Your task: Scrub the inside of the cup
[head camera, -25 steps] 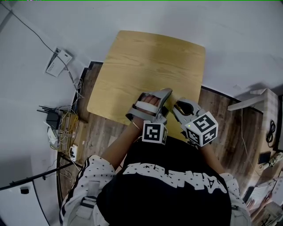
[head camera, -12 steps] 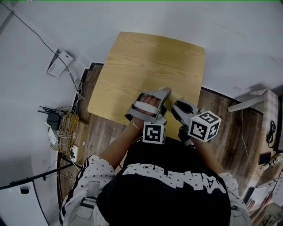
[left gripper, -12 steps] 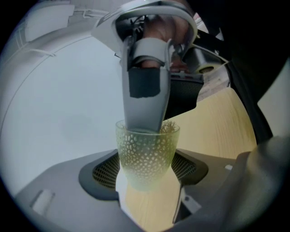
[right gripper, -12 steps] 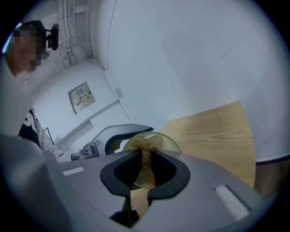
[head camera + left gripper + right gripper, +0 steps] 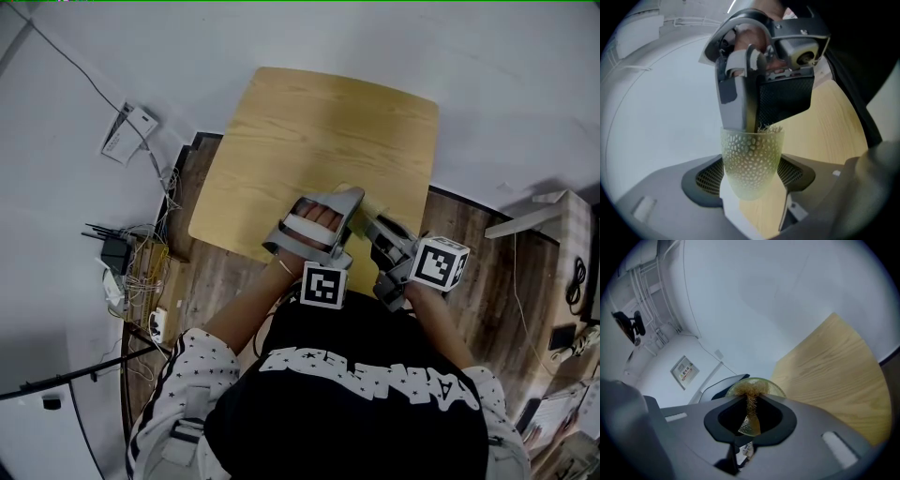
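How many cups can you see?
1. The green bumpy cup is held in the left gripper, and the right gripper pokes a scrubber inside it. The grippers may hide another.

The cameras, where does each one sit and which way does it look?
Head view: on the person's head, looking down at the table; arms, left gripper and right gripper show.
Left gripper view: on the left gripper, looking along its jaws, shut on the cup; a hand shows.
Right gripper view: on the right gripper, looking into the cup past its scrubber.
Shared: both gripper views see the cup.
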Demonstrator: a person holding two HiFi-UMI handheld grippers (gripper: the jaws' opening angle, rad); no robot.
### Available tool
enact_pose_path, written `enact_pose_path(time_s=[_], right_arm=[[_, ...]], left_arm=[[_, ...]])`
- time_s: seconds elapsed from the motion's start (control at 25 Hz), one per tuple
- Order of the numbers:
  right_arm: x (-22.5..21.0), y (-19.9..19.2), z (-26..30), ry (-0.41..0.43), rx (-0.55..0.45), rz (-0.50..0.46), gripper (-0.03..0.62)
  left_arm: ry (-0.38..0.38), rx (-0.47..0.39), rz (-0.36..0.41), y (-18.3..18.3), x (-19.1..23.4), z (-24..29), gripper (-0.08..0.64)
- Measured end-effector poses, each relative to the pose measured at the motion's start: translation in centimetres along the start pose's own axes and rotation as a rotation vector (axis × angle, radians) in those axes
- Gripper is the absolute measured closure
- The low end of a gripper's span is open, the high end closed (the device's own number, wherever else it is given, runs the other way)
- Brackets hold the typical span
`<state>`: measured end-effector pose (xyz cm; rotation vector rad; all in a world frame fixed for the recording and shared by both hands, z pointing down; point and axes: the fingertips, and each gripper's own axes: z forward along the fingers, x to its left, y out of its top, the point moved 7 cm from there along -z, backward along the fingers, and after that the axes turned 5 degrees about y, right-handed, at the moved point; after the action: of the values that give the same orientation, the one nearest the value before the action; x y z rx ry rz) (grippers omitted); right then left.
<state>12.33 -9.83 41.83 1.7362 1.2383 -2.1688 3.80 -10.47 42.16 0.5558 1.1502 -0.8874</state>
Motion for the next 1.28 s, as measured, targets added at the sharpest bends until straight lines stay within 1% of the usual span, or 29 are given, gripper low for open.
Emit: enact_pose_path(time_s=[0.12, 0.32, 0.44, 0.52, 0.68, 0.84, 0.92, 1.04, 1.28], right_arm=[[0.0, 0.3, 0.0, 0.041, -0.025, 0.048, 0.543], [-0.7, 0.1, -0.3, 0.043, -0.059, 0.139, 0.545], [-0.8, -0.1, -0.3, 0.050, -0.070, 0.159, 0.545], [-0.5, -0.2, -0.2, 0.051, -0.068, 0.152, 0.546], [0.5, -0.2, 0.4, 0.056, -0.039, 0.066, 0.547], [0.5, -1.1, 0.6, 0.008, 0.000, 0.026, 0.548], [0.7, -1.3, 0.8, -0.010, 0.011, -0.012, 0.548], [0.7, -1.4, 0.9, -0.033, 0.035, -0.091, 0.548], [1.4, -1.7, 1.8, -0.073, 0.129, -0.280, 0.548]], left_arm=[[0.022, -0.002, 0.022, 0.0, 0.2, -0.2, 0.204], [0.047, 0.003, 0.050, -0.1, 0.5, -0.4, 0.204], [0.048, 0.008, 0.055, -0.1, 0.5, -0.5, 0.204], [0.047, 0.012, 0.057, -0.1, 0.5, -0.6, 0.204], [0.034, 0.018, 0.042, -0.4, 0.4, -0.9, 0.204], [0.015, 0.027, 0.016, -0.6, 0.2, -1.1, 0.204], [0.012, 0.035, 0.009, -0.7, 0.2, -1.2, 0.204], [0.005, 0.046, 0.003, -0.8, 0.1, -1.3, 0.204], [-0.023, 0.072, -0.029, -1.5, -0.2, -1.6, 0.204]])
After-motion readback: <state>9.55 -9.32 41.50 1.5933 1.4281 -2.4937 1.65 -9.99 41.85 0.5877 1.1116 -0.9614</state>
